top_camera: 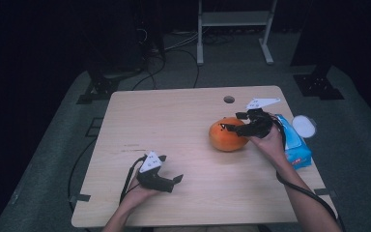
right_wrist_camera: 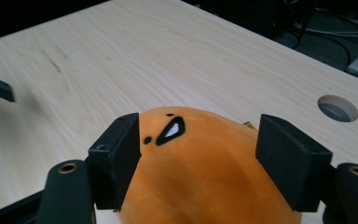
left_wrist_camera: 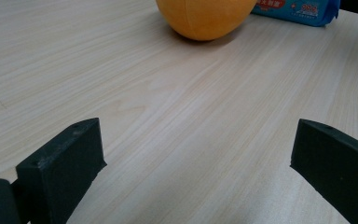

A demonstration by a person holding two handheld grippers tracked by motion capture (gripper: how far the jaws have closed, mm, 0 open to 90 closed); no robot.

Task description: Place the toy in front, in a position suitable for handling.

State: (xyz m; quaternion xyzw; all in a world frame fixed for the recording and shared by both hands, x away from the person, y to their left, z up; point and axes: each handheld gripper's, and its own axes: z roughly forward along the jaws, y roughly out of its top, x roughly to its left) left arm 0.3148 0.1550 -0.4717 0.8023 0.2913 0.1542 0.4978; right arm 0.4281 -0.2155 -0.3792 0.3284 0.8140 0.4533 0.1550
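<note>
I see right gripper [top_camera: 235,123] spread wide, straddling top of orange plush toy [top_camera: 227,136] at table [top_camera: 174,121] centre-right; grip unconfirmed. Left gripper [top_camera: 170,170] at toy's 7 o'clock, gaping, empty. Blue packet [top_camera: 297,145] at toy's 3 o'clock.

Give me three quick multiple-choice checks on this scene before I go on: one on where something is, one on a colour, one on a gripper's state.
1. Where does the blue pack lie?
A. at the table's right edge, beside the right hand
B. at the table's far left corner
C. on top of the toy

2. What colour is the plush toy?
A. green
B. orange
C. white

3. How does the right gripper stand?
A. shut, away from the toy
B. lying on the floor
C. open, one jaw on each side of the toy

Key: 1 A, the high view shows it by the right hand. 2 B, orange in all views. 3 C, the right gripper view shows the jaws apart, with the toy between them.
</note>
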